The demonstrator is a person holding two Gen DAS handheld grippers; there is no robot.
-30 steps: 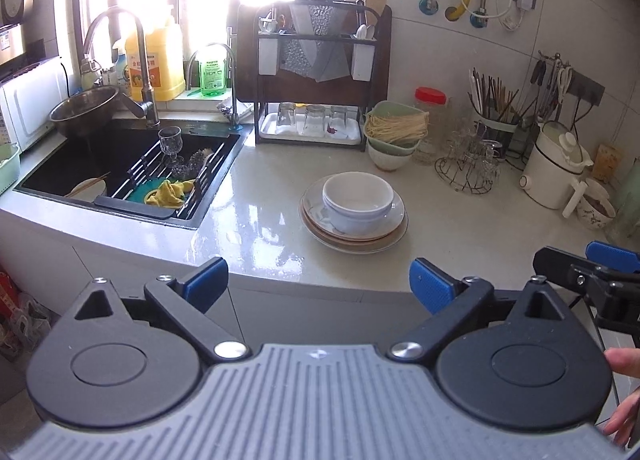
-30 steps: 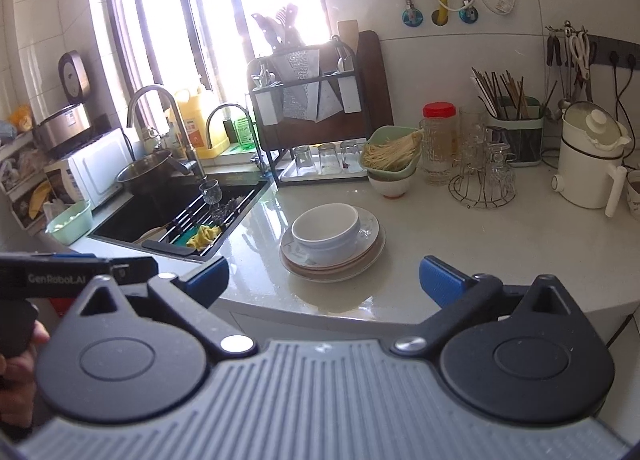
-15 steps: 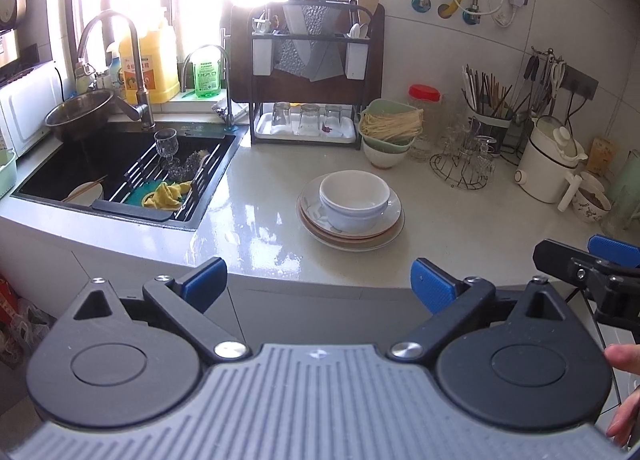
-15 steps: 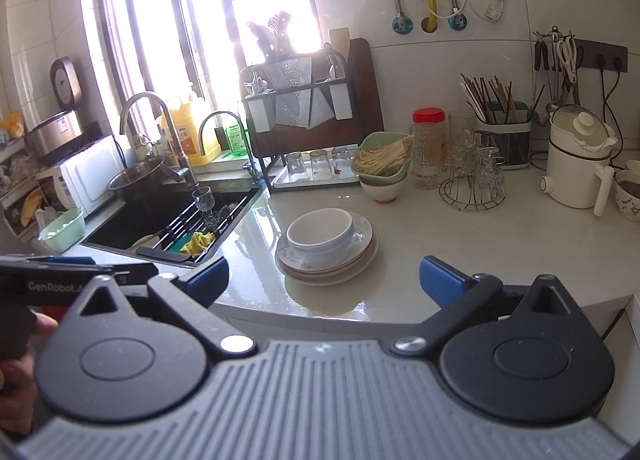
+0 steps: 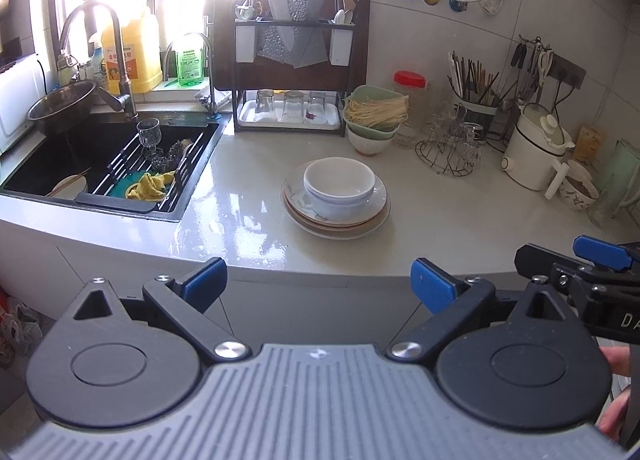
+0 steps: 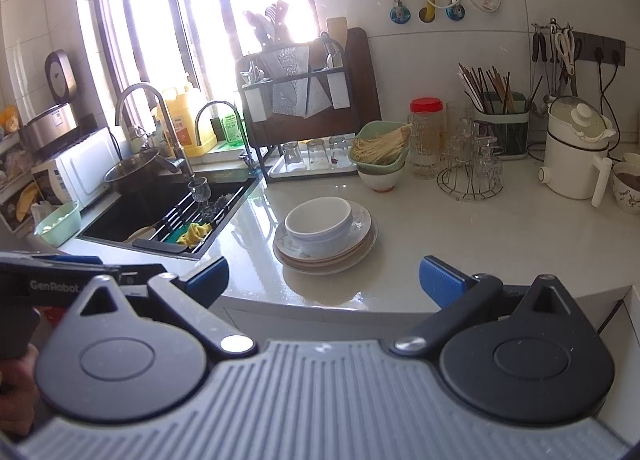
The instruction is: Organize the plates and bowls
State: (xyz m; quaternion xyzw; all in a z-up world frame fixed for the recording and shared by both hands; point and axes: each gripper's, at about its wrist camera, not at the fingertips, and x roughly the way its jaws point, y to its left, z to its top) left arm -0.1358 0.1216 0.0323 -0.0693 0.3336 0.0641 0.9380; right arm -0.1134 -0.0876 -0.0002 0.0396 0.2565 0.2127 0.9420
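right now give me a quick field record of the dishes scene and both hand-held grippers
target stack: white ceramic bowl sitting on a stack of round plates
stack location: pale stone countertop, right of the black sink
left hand-held gripper: open, empty, short of the counter edge
right hand-held gripper: open, empty, short of the counter edge
behind the stack: green colander of dry noodles on a white bowl
task progress: stack untouched, nothing grasped

"GenRobot" reads in pale letters on the left gripper's black body (image 6: pixel 52 286). The bottle labels by the window are illegible.
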